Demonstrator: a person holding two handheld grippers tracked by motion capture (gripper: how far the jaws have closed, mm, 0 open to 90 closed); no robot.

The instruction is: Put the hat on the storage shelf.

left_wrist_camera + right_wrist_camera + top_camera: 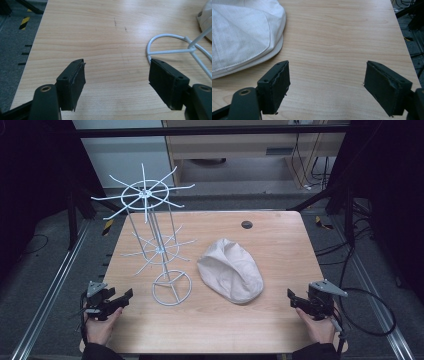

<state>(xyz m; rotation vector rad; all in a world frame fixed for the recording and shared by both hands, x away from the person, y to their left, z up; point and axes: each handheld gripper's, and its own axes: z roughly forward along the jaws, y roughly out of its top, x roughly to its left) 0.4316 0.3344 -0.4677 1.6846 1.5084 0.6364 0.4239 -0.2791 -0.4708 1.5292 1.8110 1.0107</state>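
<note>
At the centre of the high view we see a wooden table (280, 245) with two items on it. A white flat cap (230, 270) lies just right of centre, brim toward the lower right. A white wire hat rack (152, 235) stands left of centre: ring base at the bottom, upright stem, two tiers of radial spokes, the top tier reaching past the far table edge in the upper left of the frame. Cap and rack base sit near each other, not touching.

Lower left of the high view: the left gripper (125, 296), held in a hand at the near table edge, pointing right toward the rack base. In the left gripper view its jaws stand wide, nothing between them, bare wood below. The rack's ring base shows at the right of that frame, just beyond the right-hand jaw; we can't tell whether jaw and ring touch. A sliver of the cap sits in the upper right corner.

Lower right of the high view: the right gripper (291, 296), also in a hand at the near edge, pointing left toward the cap, a black cable looping off the table behind it. In the right gripper view the jaws are wide apart, with bare tabletop in the gap. The cap covers the upper left of that frame, its brim edge close to the left-hand jaw but apart from it.

A small dark round grommet (246, 224) sits near the far table edge.
</note>
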